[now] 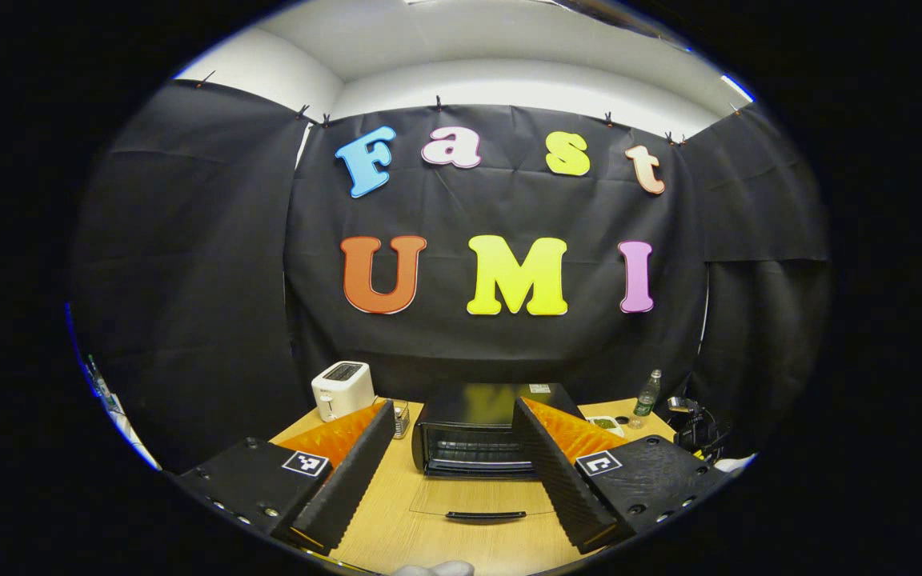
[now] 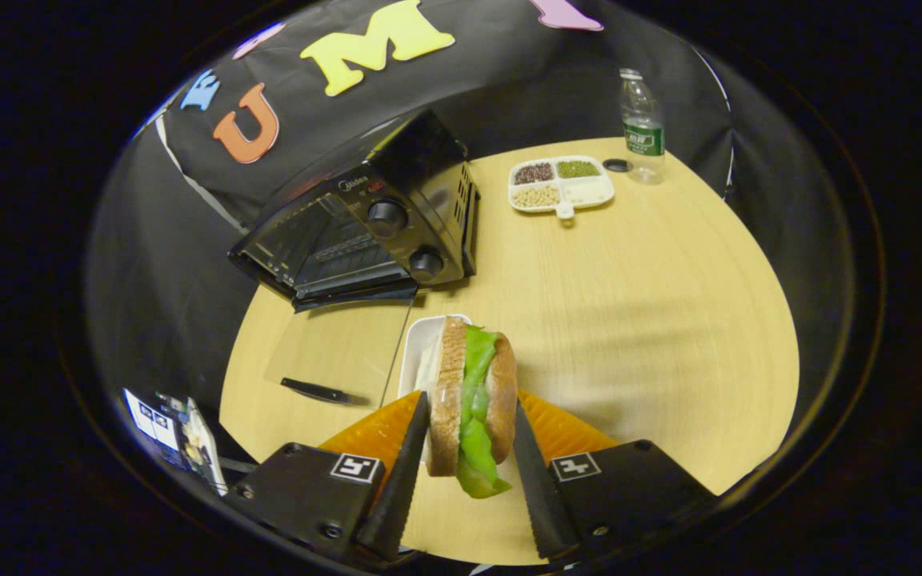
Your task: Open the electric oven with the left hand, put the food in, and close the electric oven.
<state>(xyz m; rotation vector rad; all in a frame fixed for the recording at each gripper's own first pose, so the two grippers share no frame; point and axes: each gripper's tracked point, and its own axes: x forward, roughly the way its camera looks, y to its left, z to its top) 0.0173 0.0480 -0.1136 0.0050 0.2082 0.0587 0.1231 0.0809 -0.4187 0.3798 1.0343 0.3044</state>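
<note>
Holding the sandwich [image 2: 471, 400] edge-up in the right tongs [image 2: 471, 456], both fingers pressing on the bread slices, lettuce hanging out below. Hovering above the white tray [image 2: 421, 340] on the surface [image 2: 629, 320], near the electric oven [image 2: 365, 220]. Oven door [image 2: 333, 352] lying fully open, flat against the surface, its dark handle [image 2: 315, 390] toward the front edge; cavity and rack exposed.

Left tongs [image 1: 461, 468] released, fingers spread wide and gripping nothing, facing the oven mouth from in front of the open door.

Judging the placing step to be next. Risking a slipped slice or shed lettuce if the squeeze eases or the sandwich tilts on the way in. Risking a knock against the glass door or the top of the opening if coming in too low or too high. Also minding the bean dish [image 2: 561, 184] and bottle [image 2: 641, 124] standing well apart at the back, and the toaster [image 1: 342, 390] beside the oven.
</note>
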